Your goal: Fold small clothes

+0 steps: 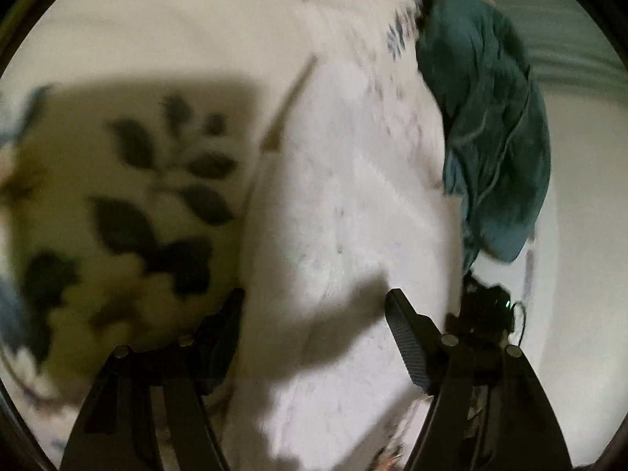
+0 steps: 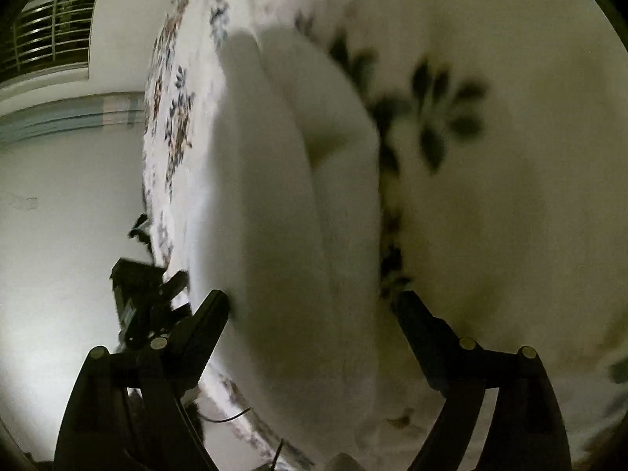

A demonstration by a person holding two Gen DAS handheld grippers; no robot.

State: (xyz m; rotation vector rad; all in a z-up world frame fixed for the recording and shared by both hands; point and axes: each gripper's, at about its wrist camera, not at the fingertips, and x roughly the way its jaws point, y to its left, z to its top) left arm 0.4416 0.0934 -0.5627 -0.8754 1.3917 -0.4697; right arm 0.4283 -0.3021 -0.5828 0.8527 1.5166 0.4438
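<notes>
Over the floral bedsheet (image 1: 117, 204), a white garment (image 1: 345, 235) is being straddled by both grippers.
Left gripper (image 1: 314, 306) and right gripper (image 2: 310, 306) are being held wide, empty, probably for gripping its edges; a teal garment (image 1: 490, 117) is lying apart.

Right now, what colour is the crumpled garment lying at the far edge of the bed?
The crumpled garment is dark teal, and the left wrist view shows it best.

right tool (image 2: 310, 306) open over white garment (image 2: 298, 212) on floral sheet (image 2: 490, 157).
</notes>
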